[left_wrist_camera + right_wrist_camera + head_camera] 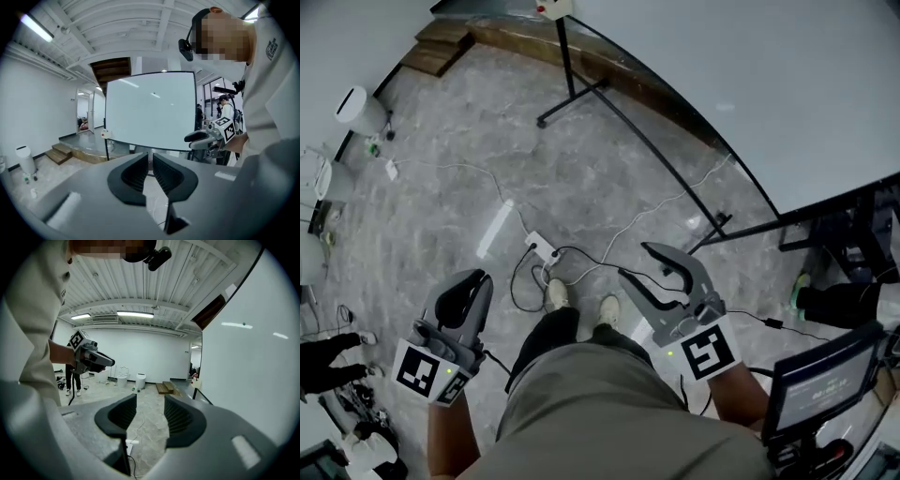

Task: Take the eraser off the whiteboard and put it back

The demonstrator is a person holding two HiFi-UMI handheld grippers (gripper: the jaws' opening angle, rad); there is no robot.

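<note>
The whiteboard (750, 84) stands on black legs at the upper right of the head view. It fills the middle of the left gripper view (150, 110) and the right side of the right gripper view (248, 366). A small white thing with a red spot (104, 134) sits at the board's lower corner (551, 7); I cannot tell if it is the eraser. My left gripper (467, 281) (151, 157) is held low at the left, jaws together, nothing in them. My right gripper (636, 262) (150, 399) is open and holds nothing. Both are well short of the board.
A power strip (542, 248) with cables lies on the stone floor ahead of the person's shoes (581, 300). The board's black stand legs (581, 89) spread across the floor. Wooden steps (441, 45) and a white bin (361, 111) stand far left. A screen (825, 380) is lower right.
</note>
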